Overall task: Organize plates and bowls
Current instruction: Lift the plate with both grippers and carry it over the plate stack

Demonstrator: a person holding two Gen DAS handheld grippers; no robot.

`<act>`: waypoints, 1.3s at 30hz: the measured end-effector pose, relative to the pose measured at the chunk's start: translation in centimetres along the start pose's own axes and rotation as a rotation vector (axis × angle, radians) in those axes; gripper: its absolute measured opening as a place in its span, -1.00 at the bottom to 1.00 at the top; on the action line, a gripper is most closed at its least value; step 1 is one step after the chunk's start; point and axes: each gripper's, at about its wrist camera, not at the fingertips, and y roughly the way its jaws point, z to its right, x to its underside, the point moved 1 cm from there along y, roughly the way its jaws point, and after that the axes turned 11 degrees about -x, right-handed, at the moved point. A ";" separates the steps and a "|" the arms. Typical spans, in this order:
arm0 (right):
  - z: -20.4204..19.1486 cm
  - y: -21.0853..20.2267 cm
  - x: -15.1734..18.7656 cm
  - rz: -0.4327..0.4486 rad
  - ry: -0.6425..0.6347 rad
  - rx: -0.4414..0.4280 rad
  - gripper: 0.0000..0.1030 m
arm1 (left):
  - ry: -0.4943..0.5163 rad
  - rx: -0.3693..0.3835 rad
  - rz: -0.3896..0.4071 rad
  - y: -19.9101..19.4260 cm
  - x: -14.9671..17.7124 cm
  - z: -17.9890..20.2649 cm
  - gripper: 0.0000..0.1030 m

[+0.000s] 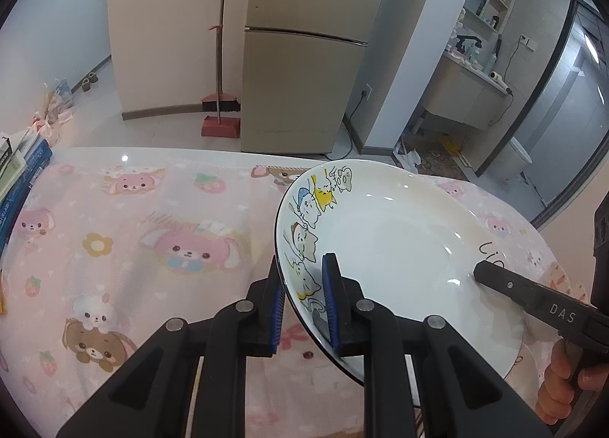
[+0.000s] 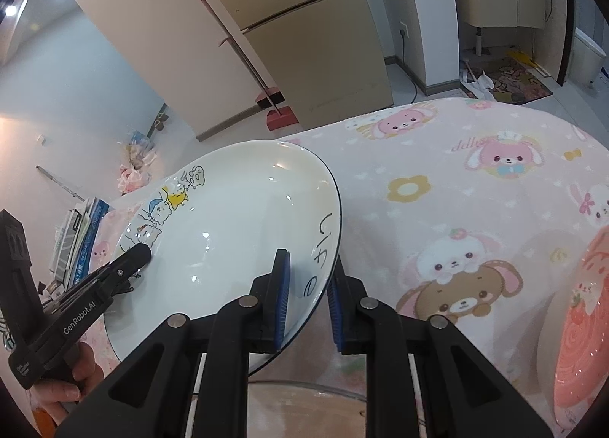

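above the desk [image 1: 125, 209] with its pink cartoon-animal cloth, the white round ceramic plate with cat drawings [image 1: 388, 247] hangs tilted, left claw [image 1: 302, 305] and right claw [image 2: 306, 303] each clamped on opposite rims, mid-carry; next likely calls for lowering it level, perhaps near the pink patterned plate [image 2: 582, 331].

Soft, even indoor light fills both views — no hard shadows. Two ceiling lamps [image 2: 34, 0] glow above the fridge [image 2: 304, 38] at the right wrist view's upper left. Small white glints dot the plate [image 1: 399, 240], and one glare spot sits on the table edge left of it. Fisheye bending curves the fridge's lines; black vignette rings the corners. Focus stays sharp.
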 end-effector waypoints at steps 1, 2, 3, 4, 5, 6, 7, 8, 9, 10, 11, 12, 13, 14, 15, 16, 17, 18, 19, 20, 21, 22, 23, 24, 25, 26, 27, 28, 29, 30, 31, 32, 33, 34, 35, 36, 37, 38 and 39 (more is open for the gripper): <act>-0.2 -0.3 0.1 0.002 -0.005 0.002 -0.65 | -0.004 0.007 0.000 -0.4 0.1 -0.1 -0.61; -0.3 -0.6 0.3 0.005 -0.011 0.002 -0.65 | -0.005 0.014 0.001 -0.8 0.2 -0.1 -0.61; -0.5 -1.0 0.4 0.005 -0.016 0.000 -0.65 | -0.005 0.020 0.003 -1.3 0.4 -0.1 -0.61; -0.7 -1.4 0.4 0.006 -0.019 -0.002 -0.65 | -0.003 0.024 0.006 -1.9 0.6 -0.1 -0.61; -0.9 -1.8 0.5 0.009 -0.024 -0.002 -0.65 | -0.002 0.028 0.009 -2.4 0.8 -0.2 -0.61; -1.2 -2.4 0.6 0.014 -0.033 0.002 -0.65 | -0.002 0.033 0.011 -2.9 0.9 0.0 -0.61; -1.5 -3.0 0.7 0.019 -0.044 0.010 -0.65 | -0.001 0.038 0.013 -3.7 1.2 0.1 -0.61; -1.9 -3.4 0.9 0.024 -0.052 0.015 -0.65 | 0.000 0.042 0.016 -4.3 1.4 0.1 -0.61; -2.2 -4.1 1.1 0.028 -0.059 0.019 -0.65 | 0.001 0.046 0.019 -5.0 1.6 0.2 -0.61; -2.4 -4.7 1.5 0.031 -0.067 0.022 -0.65 | 0.004 0.050 0.026 -6.0 2.0 0.3 -0.61; -2.6 -5.4 1.8 0.035 -0.075 0.025 -0.64 | 0.004 0.051 0.030 -6.6 2.4 0.3 -0.61; -2.9 -6.0 2.2 0.033 -0.089 0.026 -0.64 | 0.002 0.049 0.030 -7.2 2.6 0.4 -0.61; -3.1 -6.5 2.7 0.027 -0.099 0.024 -0.65 | 0.003 0.047 0.030 -8.0 3.3 0.6 -0.61; -3.0 -7.0 3.2 0.023 -0.094 0.019 -0.64 | 0.010 0.046 0.030 -8.5 3.8 0.9 -0.61; -3.0 -7.5 3.8 0.022 -0.089 0.018 -0.64 | 0.017 0.047 0.031 -9.1 4.3 1.1 -0.61; -2.9 -8.1 4.3 0.028 -0.093 0.018 -0.64 | 0.020 0.049 0.034 -9.7 4.9 1.3 -0.61; -3.0 -8.6 4.9 0.037 -0.099 0.019 -0.64 | 0.021 0.052 0.035 -10.3 5.4 1.6 -0.61; -2.9 -9.2 5.4 0.044 -0.102 0.018 -0.64 | 0.021 0.055 0.035 -10.9 6.0 1.8 -0.61; -2.7 -9.7 5.9 0.046 -0.099 0.015 -0.64 | 0.024 0.054 0.037 -11.4 6.6 2.0 -0.61; -2.5 -10.1 6.2 0.047 -0.096 0.012 -0.64 | 0.029 0.054 0.040 -11.9 7.1 2.4 -0.61; -2.5 -10.5 6.6 0.049 -0.097 0.012 -0.64 | 0.031 0.056 0.045 -12.5 7.6 2.6 -0.61; -2.4 -11.1 7.1 0.055 -0.101 0.015 -0.64 | 0.033 0.061 0.049 -13.1 8.2 2.8 -0.61; -2.5 -11.7 7.6 0.060 -0.106 0.019 -0.64 | 0.035 0.067 0.052 -13.4 8.5 2.9 -0.61; -2.5 -12.2 8.1 0.068 -0.112 0.021 -0.64 | 0.036 0.073 0.056 -13.9 8.9 3.0 -0.61; -2.5 -12.8 8.5 0.079 -0.118 0.022 -0.64 | 0.035 0.076 0.061 -14.5 9.5 3.2 -0.61; -2.5 -13.3 8.8 0.084 -0.120 0.019 -0.65 | 0.034 0.076 0.063 -14.9 9.9 3.2 -0.61; -2.5 -13.8 9.2 0.086 -0.122 0.014 -0.65 | 0.032 0.075 0.069 -15.5 10.5 3.3 -0.61; -2.5 -14.3 9.6 0.090 -0.127 0.010 -0.65 | 0.032 0.071 0.083 -16.1 11.1 3.4 -0.61; -2.7 -14.8 10.0 0.097 -0.136 0.008 -0.65 | 0.037 0.063 0.099 -16.8 11.8 3.6 -0.60; -2.9 -15.3 10.5 0.103 -0.151 0.012 -0.65 | 0.037 0.060 0.108 -17.4 12.2 3.7 -0.60; -3.0 -15.7 10.9 0.108 -0.163 0.014 -0.65 | 0.031 0.060 0.116 -17.8 12.7 3.8 -0.60; -3.1 -16.0 11.4 0.112 -0.168 0.012 -0.65 | 0.028 0.059 0.126 -18.3 13.2 3.8 -0.60; -3.1 -16.3 11.8 0.116 -0.171 0.009 -0.65 | 0.031 0.057 0.133 -18.6 13.6 4.0 -0.60; -3.0 -16.6 12.2 0.120 -0.175 0.010 -0.65 | 0.036 0.055 0.140 -18.8 14.0 4.1 -0.60; -3.0 -16.7 12.4 0.125 -0.179 0.011 -0.65 | 0.038 0.056 0.141 -18.8 14.1 4.2 -0.60; -2.8 -16.8 12.7 0.129 -0.179 0.013 -0.65 | 0.041 0.058 0.141 -18.8 14.3 4.3 -0.60; -2.6 -16.9 12.9 0.135 -0.175 0.015 -0.65 | 0.047 0.059 0.142 -18.7 14.6 4.5 -0.60; -2.5 -16.9 13.2 0.139 -0.175 0.019 -0.65 | 0.057 0.056 0.145 -18.6 14.9 4.6 -0.59; -2.4 -16.9 13.6 0.145 -0.173 0.022 -0.65 | 0.086 0.045 0.155 -18.5 15.2 5.0 -0.59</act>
